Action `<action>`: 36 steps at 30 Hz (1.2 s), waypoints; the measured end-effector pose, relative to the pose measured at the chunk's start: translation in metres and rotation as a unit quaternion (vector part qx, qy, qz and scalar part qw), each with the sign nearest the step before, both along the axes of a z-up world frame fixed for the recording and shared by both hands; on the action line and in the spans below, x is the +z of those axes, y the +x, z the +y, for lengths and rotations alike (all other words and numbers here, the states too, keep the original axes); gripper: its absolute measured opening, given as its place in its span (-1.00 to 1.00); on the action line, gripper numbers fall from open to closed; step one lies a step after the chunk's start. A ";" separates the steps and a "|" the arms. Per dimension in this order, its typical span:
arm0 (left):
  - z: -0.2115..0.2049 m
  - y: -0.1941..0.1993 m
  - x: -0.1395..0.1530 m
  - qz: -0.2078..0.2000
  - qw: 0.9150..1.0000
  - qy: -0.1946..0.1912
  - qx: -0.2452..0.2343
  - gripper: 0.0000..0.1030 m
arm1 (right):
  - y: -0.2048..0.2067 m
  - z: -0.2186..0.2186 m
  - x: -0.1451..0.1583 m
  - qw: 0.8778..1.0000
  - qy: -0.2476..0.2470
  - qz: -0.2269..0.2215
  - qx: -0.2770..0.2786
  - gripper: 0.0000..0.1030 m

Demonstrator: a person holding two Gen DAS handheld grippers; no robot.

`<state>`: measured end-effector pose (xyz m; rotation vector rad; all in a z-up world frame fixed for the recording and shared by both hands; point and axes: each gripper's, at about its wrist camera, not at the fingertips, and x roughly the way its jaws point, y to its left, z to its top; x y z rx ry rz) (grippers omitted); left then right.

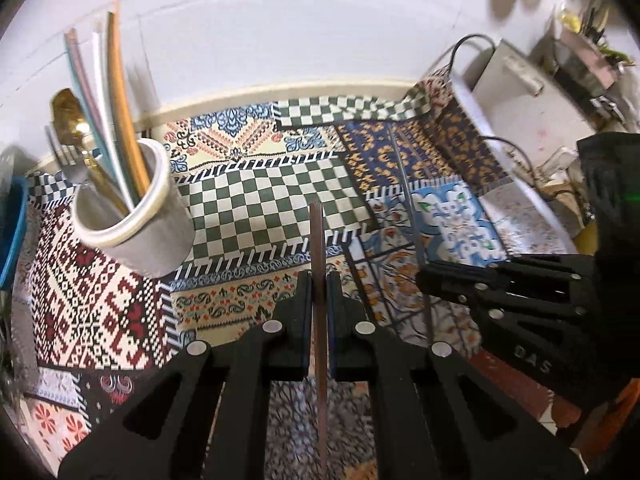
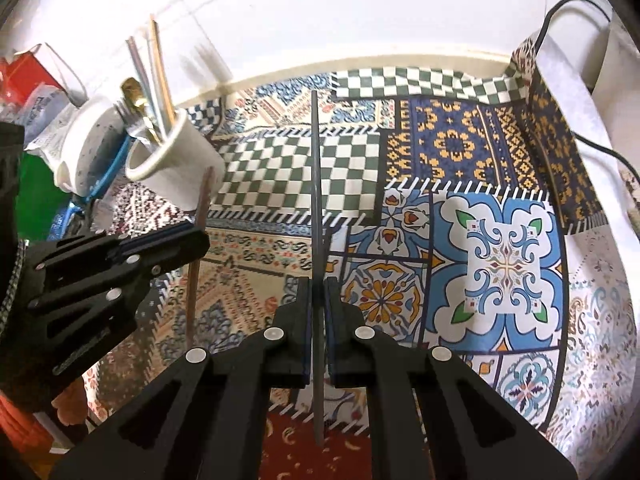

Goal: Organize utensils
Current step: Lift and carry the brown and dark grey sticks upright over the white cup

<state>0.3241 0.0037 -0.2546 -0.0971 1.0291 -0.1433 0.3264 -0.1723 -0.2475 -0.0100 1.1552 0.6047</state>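
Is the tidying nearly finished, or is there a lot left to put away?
Nearly finished, it seems. The white cup already holds a gold spoon, a fork and several colored sticks. In hand: the left gripper pinches a brown stick and the right gripper a gray stick, both above the patterned cloth. Left to do: drop those two in. No other loose utensils show.

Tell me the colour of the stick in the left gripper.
Reddish brown stick, clearest in the left wrist view, clamped in the left gripper.

A patchwork-patterned cloth carries the white utensil cup.
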 end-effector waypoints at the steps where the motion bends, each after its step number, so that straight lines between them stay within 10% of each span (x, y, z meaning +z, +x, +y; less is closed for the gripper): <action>1: 0.000 -0.006 0.005 -0.006 1.000 -0.003 0.001 -0.91 | -0.002 0.002 0.003 1.000 0.002 -0.004 0.000 -0.90; 17: 0.028 -0.082 0.069 -0.094 0.992 -0.032 0.073 -0.91 | -0.034 0.023 0.057 0.997 0.033 -0.070 0.021 -0.90; 36: 0.085 -0.088 0.158 -0.208 0.964 -0.031 0.165 -0.92 | -0.010 0.082 0.135 0.981 0.077 -0.166 0.070 -0.90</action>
